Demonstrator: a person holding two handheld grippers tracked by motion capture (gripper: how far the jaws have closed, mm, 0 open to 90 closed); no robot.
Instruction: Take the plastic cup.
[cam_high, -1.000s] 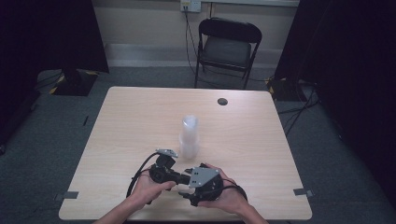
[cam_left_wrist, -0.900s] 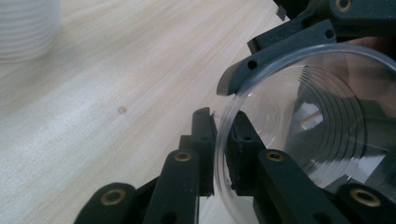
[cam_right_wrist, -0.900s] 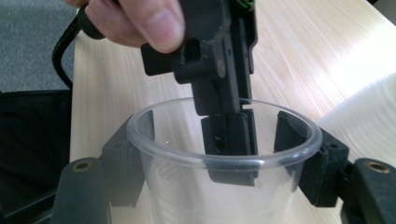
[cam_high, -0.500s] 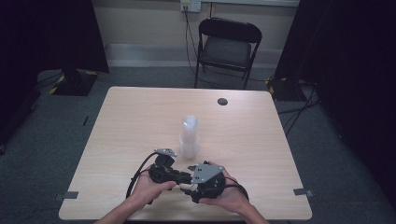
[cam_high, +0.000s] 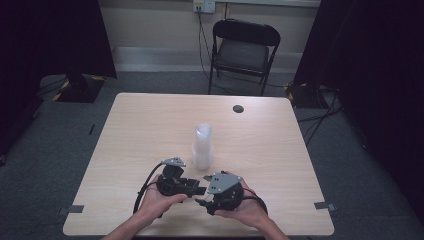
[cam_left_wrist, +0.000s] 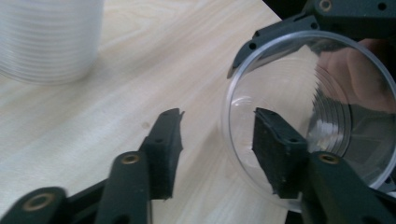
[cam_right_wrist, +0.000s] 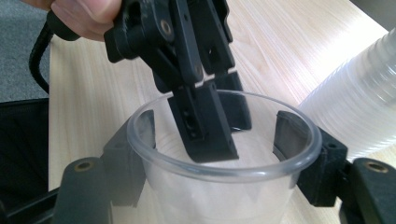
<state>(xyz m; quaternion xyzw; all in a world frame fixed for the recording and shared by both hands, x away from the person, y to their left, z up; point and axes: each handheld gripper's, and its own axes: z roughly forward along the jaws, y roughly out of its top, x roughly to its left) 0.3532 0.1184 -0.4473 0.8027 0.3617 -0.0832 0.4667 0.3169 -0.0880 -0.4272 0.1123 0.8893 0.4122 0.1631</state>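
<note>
**Ana:** Jaws first — how do the two pairs stand?

**Ben:** On the right gripper (cam_high: 207, 196) they sit on either side of a clear plastic cup (cam_right_wrist: 224, 154), pressed against its outer wall just under the rim, so that one is clamped on the cup. On the left gripper (cam_left_wrist: 217, 140) they are spread, and one of them has gone over the rim into the cup's mouth while the other stays outside, above the bare bench (cam_left_wrist: 154, 65).

**Ana:** So where exactly is the cup?

**Ben:** Near the front edge of the bench, between the two hands, carried by the right gripper rather than standing. Its mouth faces the left gripper, so its long axis runs roughly along the line from one gripper to the other.

**Ana:** And the tall thing behind?

**Ben:** A stack of clear cups (cam_high: 202, 146), upright, just beyond the hands toward the middle of the bench, apart from both grippers.

**Ana:** What does the next move hinge on?

**Ben:** My judgement is that the left pair looks set to close on the cup's wall, one jaw inside and one out. The wall lies between them, nearer the inner jaw. Whether the inner jaw already touches the plastic, I cannot tell.
</note>
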